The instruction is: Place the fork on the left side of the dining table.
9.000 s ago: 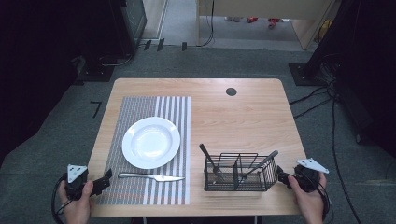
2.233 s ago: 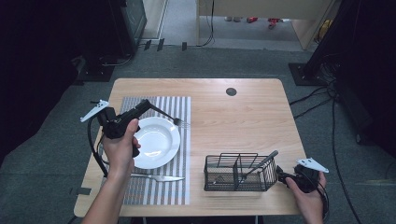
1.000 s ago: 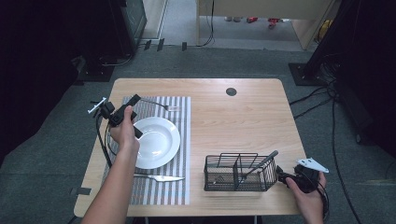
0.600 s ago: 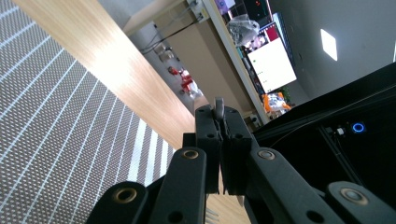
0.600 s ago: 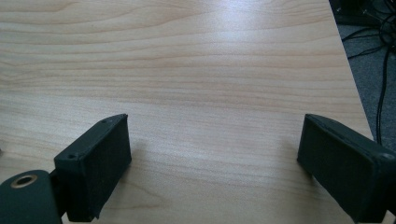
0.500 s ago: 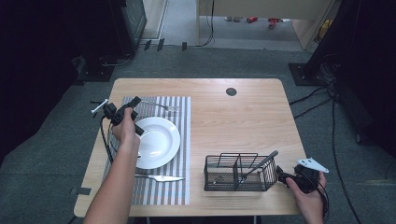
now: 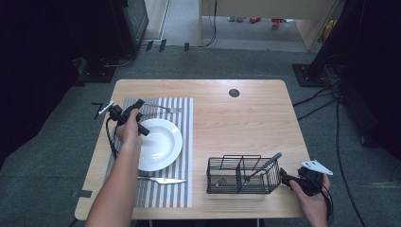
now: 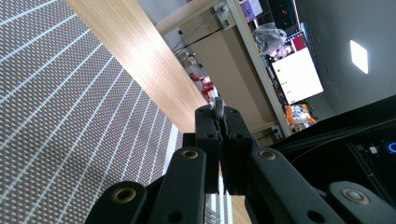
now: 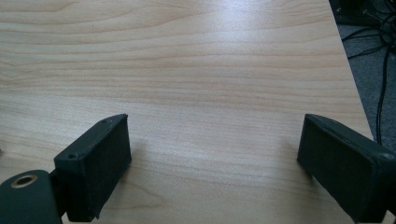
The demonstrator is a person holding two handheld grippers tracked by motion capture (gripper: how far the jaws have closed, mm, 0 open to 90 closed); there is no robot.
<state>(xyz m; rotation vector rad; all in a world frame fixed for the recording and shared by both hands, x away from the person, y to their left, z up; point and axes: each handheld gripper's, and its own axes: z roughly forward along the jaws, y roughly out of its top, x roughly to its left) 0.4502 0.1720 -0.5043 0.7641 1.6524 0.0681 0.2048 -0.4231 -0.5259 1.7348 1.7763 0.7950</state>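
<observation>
Left gripper [image 7: 140,103] clamped on fork [image 7: 163,108], now lowered onto placemat [image 7: 182,142] beyond plate [image 7: 165,146]. Probably touching down; contact unclear. Right gripper [image 9: 212,158] wide, idle.

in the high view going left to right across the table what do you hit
left gripper holding a fork → plate → basket → right gripper
</observation>
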